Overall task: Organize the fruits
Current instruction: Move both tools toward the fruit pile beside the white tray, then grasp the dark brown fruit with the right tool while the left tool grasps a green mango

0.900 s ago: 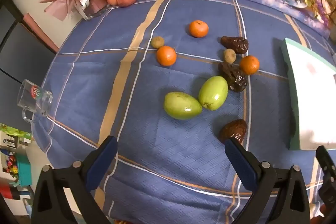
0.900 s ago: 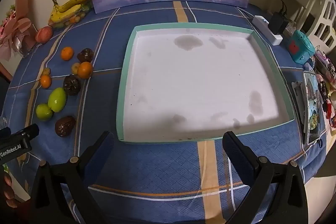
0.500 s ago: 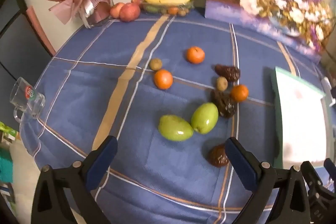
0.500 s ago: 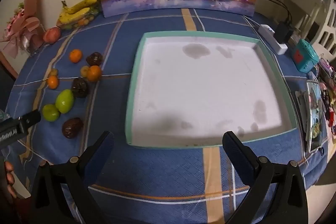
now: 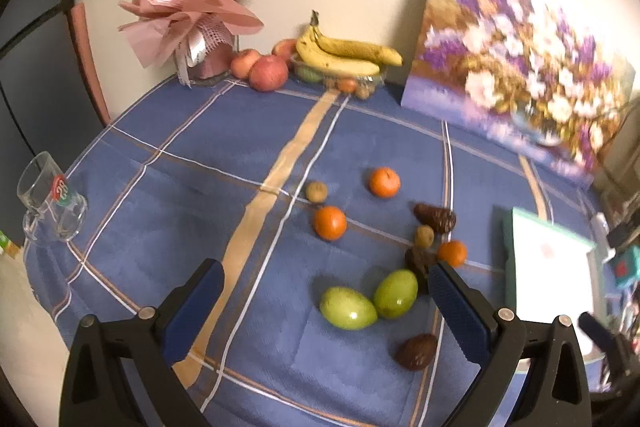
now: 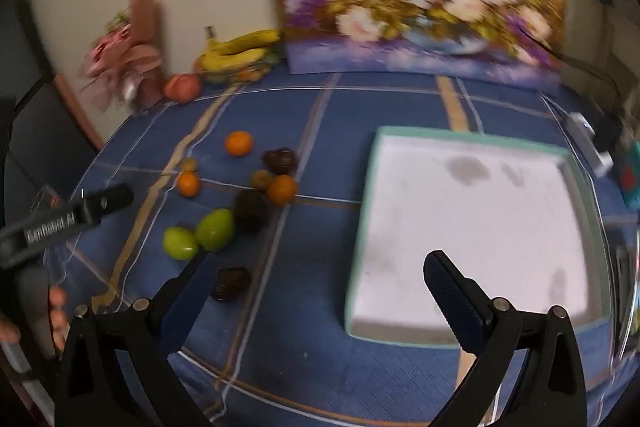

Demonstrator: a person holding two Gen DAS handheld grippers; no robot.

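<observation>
Loose fruit lies on the blue checked tablecloth: two green mangoes (image 5: 348,308) (image 5: 395,293), three oranges (image 5: 329,223) (image 5: 384,181) (image 5: 451,253), several dark brown fruits (image 5: 416,351) (image 5: 436,218) and two small brown ones (image 5: 316,191). The same cluster shows in the right wrist view, with a mango (image 6: 215,229) and an orange (image 6: 282,189). A white tray with a teal rim (image 6: 360,239) lies to their right, empty. My left gripper (image 5: 324,311) is open above the near fruit. My right gripper (image 6: 320,291) is open between fruit and tray.
Bananas on a clear container (image 5: 348,57), apples (image 5: 268,72) and a pink bouquet (image 5: 196,11) stand at the far edge beside a flower painting (image 5: 516,59). A glass mug (image 5: 52,201) stands at the left edge. A power strip (image 6: 588,143) lies right of the tray.
Both grippers have tilted up and pulled back, so the wall and painting fill more of each view. The right gripper has swung left toward the fruit. Both stay open; nothing was picked up.
</observation>
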